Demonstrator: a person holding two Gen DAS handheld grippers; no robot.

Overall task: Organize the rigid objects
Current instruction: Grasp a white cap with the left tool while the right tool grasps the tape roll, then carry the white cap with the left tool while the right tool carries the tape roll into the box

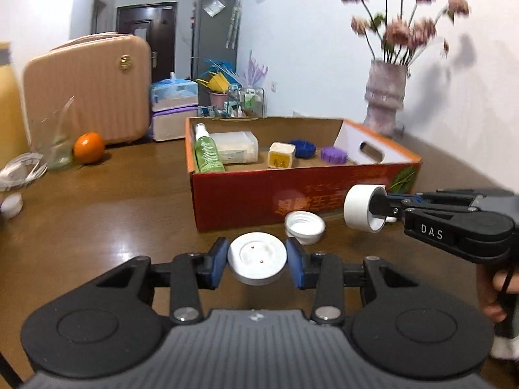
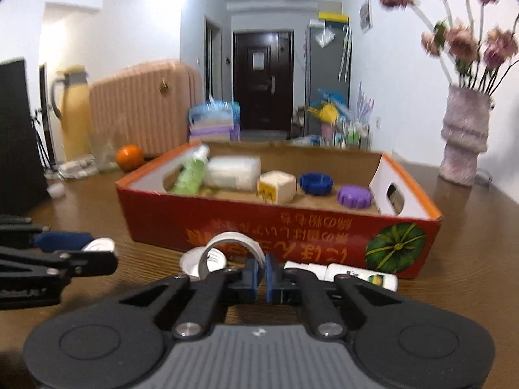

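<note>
My left gripper (image 1: 257, 261) is shut on a round white disc (image 1: 256, 257) and holds it just above the table, in front of the red cardboard box (image 1: 259, 194). My right gripper (image 2: 262, 270) is shut on the wall of a white tape roll (image 2: 232, 246), also seen from the left wrist (image 1: 360, 207). The box (image 2: 227, 223) holds a green spray bottle (image 1: 206, 150), a clear plastic case (image 1: 238, 146), a yellow-white cube (image 1: 281, 155), a blue cap (image 1: 303, 148) and a purple cap (image 1: 334, 154). A white screw cap (image 1: 304, 225) lies on the table by the box.
A white tube (image 2: 350, 272) lies against the box front. An orange (image 1: 88, 147), a glass (image 1: 58, 136), a pink suitcase (image 1: 87, 90) and a small white lid (image 1: 11, 206) stand to the left. A vase of flowers (image 1: 386, 97) stands at the back right.
</note>
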